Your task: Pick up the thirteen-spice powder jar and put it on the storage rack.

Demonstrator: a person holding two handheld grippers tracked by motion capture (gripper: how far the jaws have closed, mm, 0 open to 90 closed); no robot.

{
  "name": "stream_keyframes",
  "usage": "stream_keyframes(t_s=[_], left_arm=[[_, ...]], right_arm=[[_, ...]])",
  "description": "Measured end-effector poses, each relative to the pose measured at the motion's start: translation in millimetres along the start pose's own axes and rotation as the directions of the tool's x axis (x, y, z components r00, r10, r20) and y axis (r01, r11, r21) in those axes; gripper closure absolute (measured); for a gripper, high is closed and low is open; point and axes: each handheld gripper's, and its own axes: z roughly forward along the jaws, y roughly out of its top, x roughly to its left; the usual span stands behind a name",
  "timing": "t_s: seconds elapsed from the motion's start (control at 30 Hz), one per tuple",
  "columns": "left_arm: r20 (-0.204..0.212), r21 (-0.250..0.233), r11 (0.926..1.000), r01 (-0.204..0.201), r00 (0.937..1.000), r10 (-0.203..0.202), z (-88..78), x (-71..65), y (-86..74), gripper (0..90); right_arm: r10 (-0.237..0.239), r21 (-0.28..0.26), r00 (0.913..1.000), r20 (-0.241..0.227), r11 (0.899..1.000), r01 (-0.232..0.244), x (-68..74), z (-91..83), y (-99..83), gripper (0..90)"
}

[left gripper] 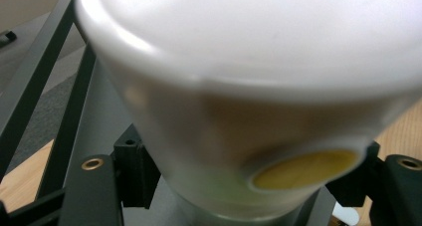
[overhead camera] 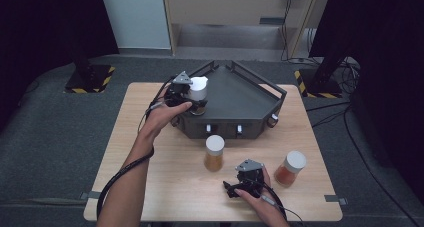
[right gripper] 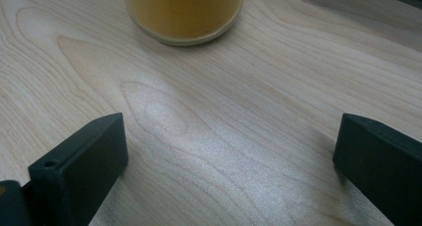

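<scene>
A jar goes into the tray

The left gripper (overhead camera: 186,93) clamps a white-lidded jar (overhead camera: 198,93) at the near left corner of the dark tray (overhead camera: 245,94). The right gripper (overhead camera: 243,183) rests on the wooden table (overhead camera: 150,182), jaws wide apart and empty, just before an orange-filled jar (overhead camera: 214,153).

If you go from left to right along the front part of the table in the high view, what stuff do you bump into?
Jar of yellow-orange powder with a white lid → right gripper, resting low on the wood with its jaws apart → jar of reddish-orange powder with a white lid, leaning a bit.
</scene>
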Motion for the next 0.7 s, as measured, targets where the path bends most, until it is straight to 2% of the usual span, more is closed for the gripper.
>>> stream_keyframes(t_s=[0.17,0.3,0.5,0.7], left_arm=[[-0.01,0.022,0.9996,-0.015,0.9998,0.015,2.4,-3.9,2.6,22.3],[-0.021,0.011,0.9997,-0.021,0.9996,0.021,-0.2,-8.3,2.7,14.3],[-0.03,0.003,0.9996,-0.027,0.9992,0.027,-7.4,-13.5,3.1,9.1],[-0.05,-0.019,0.9997,-0.018,0.9986,0.017,-14.4,-17.3,-2.8,6.7]], right_arm=[[0.0,0.0,1.0,0.0,1.0,0.0,0.0,0.0,0.0,1.0],[0.0,0.0,1.0,0.0,1.0,0.0,0.0,0.0,0.0,1.0],[0.0,0.0,1.0,0.0,1.0,0.0,0.0,0.0,0.0,1.0],[0.0,0.0,1.0,0.0,1.0,0.0,0.0,0.0,0.0,1.0]])
